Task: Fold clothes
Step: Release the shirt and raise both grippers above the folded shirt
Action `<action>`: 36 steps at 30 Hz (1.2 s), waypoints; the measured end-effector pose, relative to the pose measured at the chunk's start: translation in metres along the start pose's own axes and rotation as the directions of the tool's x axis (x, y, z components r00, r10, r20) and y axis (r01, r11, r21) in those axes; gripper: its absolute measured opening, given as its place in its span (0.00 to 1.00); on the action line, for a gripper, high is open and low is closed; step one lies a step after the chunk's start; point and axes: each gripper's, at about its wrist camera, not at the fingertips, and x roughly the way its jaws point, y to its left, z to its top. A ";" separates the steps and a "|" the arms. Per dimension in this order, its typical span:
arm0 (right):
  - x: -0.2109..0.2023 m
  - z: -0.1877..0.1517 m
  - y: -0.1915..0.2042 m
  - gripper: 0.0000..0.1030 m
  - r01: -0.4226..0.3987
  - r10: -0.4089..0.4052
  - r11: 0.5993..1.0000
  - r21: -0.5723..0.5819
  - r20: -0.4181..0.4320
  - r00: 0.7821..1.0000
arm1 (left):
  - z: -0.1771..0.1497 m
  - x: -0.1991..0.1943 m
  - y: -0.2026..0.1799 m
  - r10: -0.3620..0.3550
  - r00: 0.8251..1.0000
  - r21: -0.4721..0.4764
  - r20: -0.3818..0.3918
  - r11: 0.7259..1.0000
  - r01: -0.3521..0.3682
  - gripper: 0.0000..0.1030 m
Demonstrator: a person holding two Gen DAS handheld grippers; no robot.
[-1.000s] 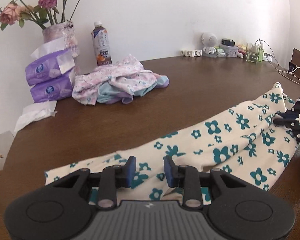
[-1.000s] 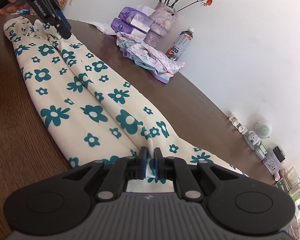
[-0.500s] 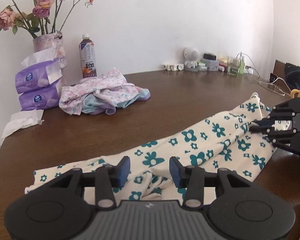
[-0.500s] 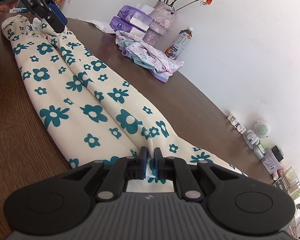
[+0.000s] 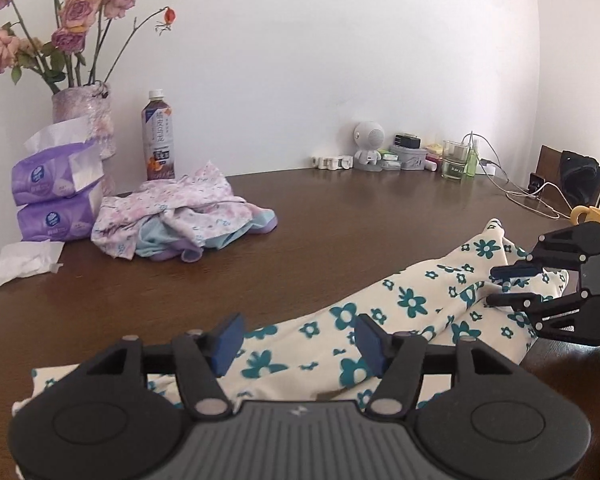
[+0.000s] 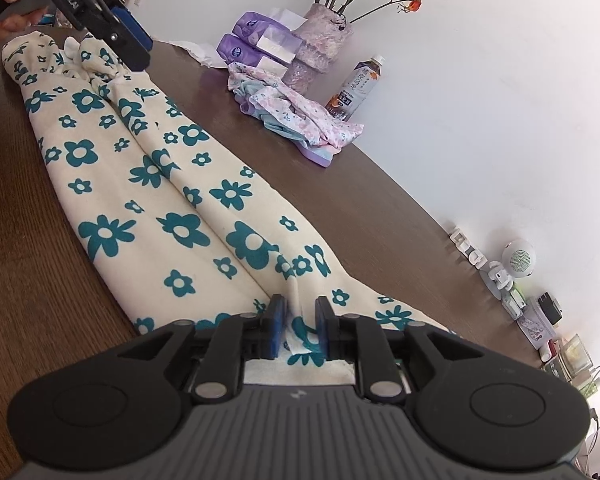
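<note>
The cream trousers with teal flowers [image 6: 168, 184] lie stretched along the near part of the dark wooden desk [image 5: 340, 216], the two legs side by side and flat, as a lengthwise fold would want them. The right hand-held gripper [image 6: 299, 326] sits at one end with its jaws a little apart and a ridge of the cloth between them, not clamped; that end is pinned mainly by its own weight. The left hand-held gripper [image 5: 296, 338] hovers over the other end, its jaws wide apart and holding nothing. Farther off, near the wall, a heap of pink and blue clothes [image 5: 180, 216] lies beside tissue packs [image 5: 54, 196], a drink bottle [image 5: 159, 136] and a vase of roses [image 5: 86, 120].
</note>
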 end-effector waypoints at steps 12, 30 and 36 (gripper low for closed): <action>-0.023 -0.031 -0.109 0.38 0.010 -0.007 0.828 0.561 -0.008 1.000 | -0.020 0.038 -0.017 -0.011 0.995 0.050 -0.097 0.999 0.016 0.45; 0.052 -0.093 -0.170 0.03 -0.023 0.188 0.345 0.938 -0.045 0.981 | -0.024 0.036 -0.013 -0.025 0.995 0.027 -0.096 0.999 0.028 0.46; 0.030 -0.076 -0.164 0.07 -0.035 0.150 0.435 0.900 -0.034 0.988 | -0.023 0.028 -0.006 -0.066 0.997 -0.042 -0.045 0.997 0.064 0.51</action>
